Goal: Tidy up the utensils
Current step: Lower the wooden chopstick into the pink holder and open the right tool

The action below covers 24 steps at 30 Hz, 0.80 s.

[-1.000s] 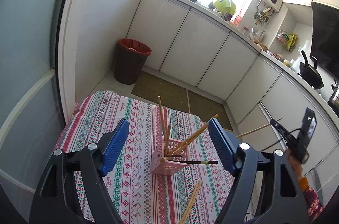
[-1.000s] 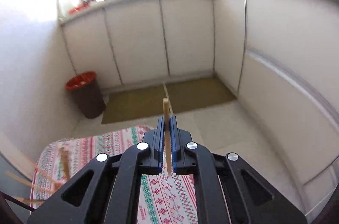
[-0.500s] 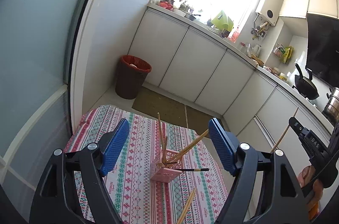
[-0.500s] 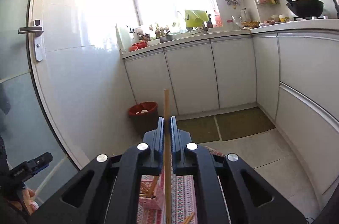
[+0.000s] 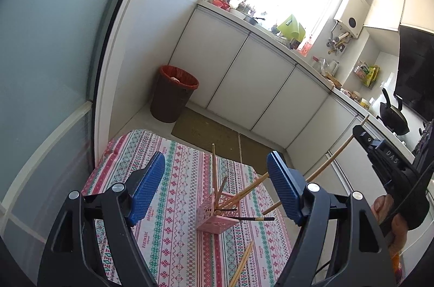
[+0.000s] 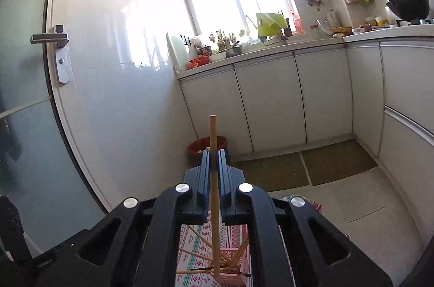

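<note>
While right gripper (image 6: 214,167) hangs above pink holder (image 5: 215,213), fingers clamped on wooden chopstick (image 6: 213,151), lower tip sits at holder mouth. Holder: mid tabletop (image 5: 173,205), several sticks fanned inside. Left gripper (image 5: 215,189): fingers wide open, empty. One loose chopstick (image 5: 241,262) on cloth, near edge. Risks: tip snags crossed sticks or rim, misses; light holder tips w/ push; early release, stick bounces out.

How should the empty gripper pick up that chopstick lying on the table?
Grip the loose chopstick near its middle, coming straight down from above with the left gripper, jaws open. It lies flat on the tablecloth, so only its thin sides can be pinched; turn the jaws across its length.
</note>
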### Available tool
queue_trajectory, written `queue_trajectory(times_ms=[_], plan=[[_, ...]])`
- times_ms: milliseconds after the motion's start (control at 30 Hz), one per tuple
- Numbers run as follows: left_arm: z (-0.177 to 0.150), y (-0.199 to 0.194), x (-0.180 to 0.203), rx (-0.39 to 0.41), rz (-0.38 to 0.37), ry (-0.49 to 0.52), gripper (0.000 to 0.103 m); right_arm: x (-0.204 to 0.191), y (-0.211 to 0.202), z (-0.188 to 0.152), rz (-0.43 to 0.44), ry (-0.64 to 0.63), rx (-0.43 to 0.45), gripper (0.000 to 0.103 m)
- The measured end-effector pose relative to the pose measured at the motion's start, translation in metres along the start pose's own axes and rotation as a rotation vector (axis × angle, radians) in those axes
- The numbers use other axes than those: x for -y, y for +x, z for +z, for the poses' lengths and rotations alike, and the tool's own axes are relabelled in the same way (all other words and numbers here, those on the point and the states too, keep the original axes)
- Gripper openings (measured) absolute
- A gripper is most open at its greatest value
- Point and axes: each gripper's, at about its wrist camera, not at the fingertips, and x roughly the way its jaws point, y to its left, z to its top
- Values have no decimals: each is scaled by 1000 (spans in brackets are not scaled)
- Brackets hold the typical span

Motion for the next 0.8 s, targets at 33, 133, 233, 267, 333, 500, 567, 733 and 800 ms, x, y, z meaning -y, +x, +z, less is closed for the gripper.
queue_trajectory(times_ms=[33, 133, 233, 267, 333, 500, 567, 733, 800], plan=[[0, 1, -2, -2, 0, -5, 74, 1, 6, -5, -9, -1, -8, 6], [1, 3, -8, -9, 3, -17, 74, 3, 22, -20, -43, -16, -13, 6], [1, 6, -12, -17, 9, -23, 74, 5, 39, -34, -65, -12, -26, 6], [1, 7, -13, -21, 11, -24, 74, 5, 43, -37, -69, -10, -28, 6], [1, 7, -15, -23, 14, -27, 74, 5, 53, -47, -86, -18, -29, 6], [1, 8, -17, -28, 22, -30, 74, -1, 64, -64, -105, -63, -16, 6], [2, 7, -16, -27, 21, -28, 74, -1, 60, -67, -92, -58, -21, 7], [0, 6, -6, -30, 8, -2, 74, 4, 27, -57, -68, -36, 15, 43], [-1, 5, 1, -35, 3, 14, 74, 7, 11, -53, -63, -42, 22, 55]])
